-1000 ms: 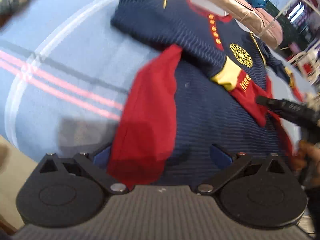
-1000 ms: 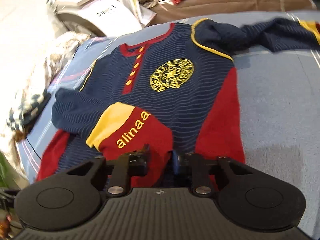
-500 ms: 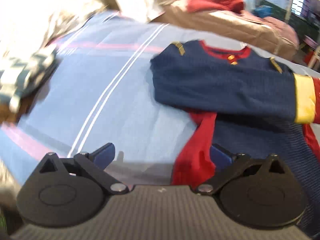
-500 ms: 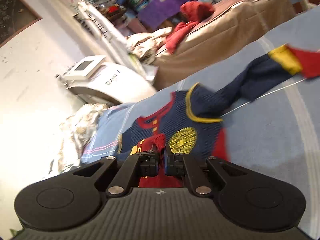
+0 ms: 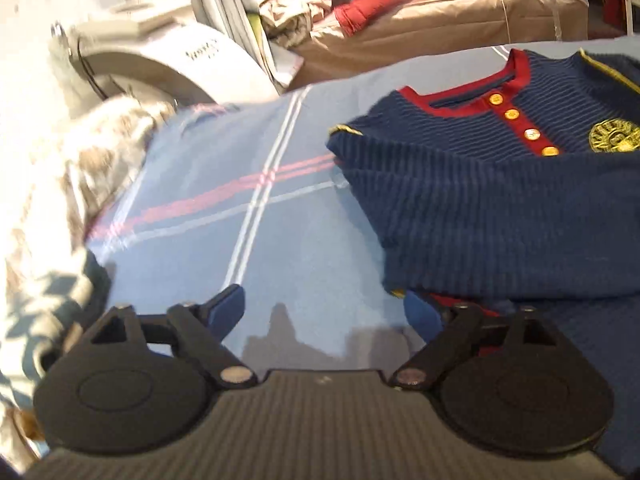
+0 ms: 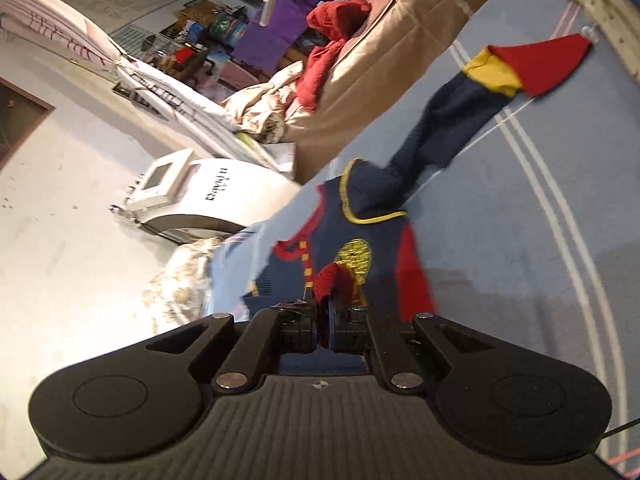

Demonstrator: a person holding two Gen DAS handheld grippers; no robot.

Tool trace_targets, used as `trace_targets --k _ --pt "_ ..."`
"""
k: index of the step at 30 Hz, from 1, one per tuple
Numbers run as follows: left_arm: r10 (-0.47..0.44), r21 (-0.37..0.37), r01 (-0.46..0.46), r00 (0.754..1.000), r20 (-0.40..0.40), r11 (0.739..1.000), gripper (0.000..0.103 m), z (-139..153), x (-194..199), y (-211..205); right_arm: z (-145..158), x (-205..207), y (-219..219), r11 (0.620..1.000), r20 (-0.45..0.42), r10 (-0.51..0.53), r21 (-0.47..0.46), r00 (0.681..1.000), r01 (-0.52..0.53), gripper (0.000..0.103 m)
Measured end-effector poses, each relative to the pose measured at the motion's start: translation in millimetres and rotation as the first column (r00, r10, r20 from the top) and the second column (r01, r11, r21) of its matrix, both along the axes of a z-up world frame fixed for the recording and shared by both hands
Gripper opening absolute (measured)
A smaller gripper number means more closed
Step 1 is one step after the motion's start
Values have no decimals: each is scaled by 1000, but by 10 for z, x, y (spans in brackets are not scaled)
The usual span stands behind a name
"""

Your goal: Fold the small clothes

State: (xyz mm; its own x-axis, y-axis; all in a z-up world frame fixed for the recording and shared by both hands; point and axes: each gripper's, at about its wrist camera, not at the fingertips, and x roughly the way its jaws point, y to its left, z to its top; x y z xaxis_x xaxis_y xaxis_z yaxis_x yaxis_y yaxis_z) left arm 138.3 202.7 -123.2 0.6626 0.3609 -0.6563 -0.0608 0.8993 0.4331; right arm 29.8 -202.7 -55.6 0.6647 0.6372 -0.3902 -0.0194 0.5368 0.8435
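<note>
Right tool [image 6: 328, 322] tight on sweater's [image 5: 500, 208] red cuff [image 6: 330, 278], white machine [image 6: 216, 196] lettering unreadable.

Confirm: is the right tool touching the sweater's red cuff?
Touching. The right wrist view shows the right tool shut on the red cuff of the navy sweater, fabric bunched between its fingers.

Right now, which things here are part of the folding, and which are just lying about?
Part of the job:
- navy top, one sleeve folded across its chest
- right tool, shut on the red cuff
- left tool, open, holding nothing
- blue sheet underneath

Lying about:
- white machine
- red garment
- tan cover
- patterned cloth
</note>
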Motion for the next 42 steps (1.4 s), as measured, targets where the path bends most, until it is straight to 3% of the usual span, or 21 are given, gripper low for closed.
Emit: trace_targets --k 2,4,6,8,10,15,18,19,20,22,23,24,26,27,29,33,35,37,40,42 --pt "-41 7 40 999 14 999 96 -60 98 19 113 2 24 997 2 9 71 1000 -10 9" --pt "-87 -66 89 996 34 994 90 -69 185 43 240 -47 64 985 7 23 171 1000 -24 9" --pt "-122 -144 125 992 31 982 68 -82 267 78 343 -138 89 966 7 22 257 1000 -23 9" --pt "-103 -268 102 995 10 958 31 -67 349 186 388 -267 49 945 -3 -6 327 1000 6 9" --pt "-25 -372 30 1000 19 928 21 13 337 361 328 -387 -39 939 -37 -41 340 998 51 9" --pt "18 -325 -12 1000 15 946 22 35 363 603 -471 -606 -122 960 -285 -97 225 954 165 10" --pt "48 -335 -41 999 10 941 36 44 338 689 -1056 -684 -136 967 -414 -162 115 896 228 16" --pt "51 -306 -44 999 15 951 50 62 311 679 -1157 -721 -166 961 -410 -203 88 889 260 10" --pt "62 -259 -56 998 18 964 67 103 263 661 -1191 -743 -190 959 -381 -210 100 900 266 12" --pt "106 -203 -95 994 40 975 83 195 155 673 -1048 -761 -177 972 -330 -208 35 921 233 31" --pt "114 -216 -100 992 53 971 84 240 103 688 -914 -767 -152 978 -281 -205 -41 938 202 50" --pt "116 -237 -97 991 67 967 84 303 47 690 -751 -773 -106 975 -207 -192 -148 959 163 75" --pt "120 -271 -86 986 112 959 84 472 -100 624 -421 -822 20 936 -31 -130 -333 991 112 89" --pt "101 -295 -60 987 125 954 84 542 -161 558 -286 -856 98 918 50 -70 -388 996 84 90" --pt "9 -341 36 991 132 939 84 642 -261 350 -174 -859 231 899 124 48 -438 991 12 90" --pt "-142 -380 167 985 94 910 84 617 -416 -233 -263 -783 538 854 99 216 -502 971 -139 93" --pt "-190 -403 198 980 60 894 84 483 -455 -480 -378 -782 591 847 73 234 -504 969 -167 101" --pt "-222 -397 208 975 11 894 84 284 -457 -682 -541 -744 652 839 -5 224 -509 975 -195 103" --pt "-237 -333 195 967 -90 923 86 -62 -392 -862 -662 -754 652 852 -30 206 -487 978 -194 103" --pt "-219 -332 184 973 -72 925 90 -88 -424 -839 -577 -739 639 857 -38 213 -473 976 -206 103"
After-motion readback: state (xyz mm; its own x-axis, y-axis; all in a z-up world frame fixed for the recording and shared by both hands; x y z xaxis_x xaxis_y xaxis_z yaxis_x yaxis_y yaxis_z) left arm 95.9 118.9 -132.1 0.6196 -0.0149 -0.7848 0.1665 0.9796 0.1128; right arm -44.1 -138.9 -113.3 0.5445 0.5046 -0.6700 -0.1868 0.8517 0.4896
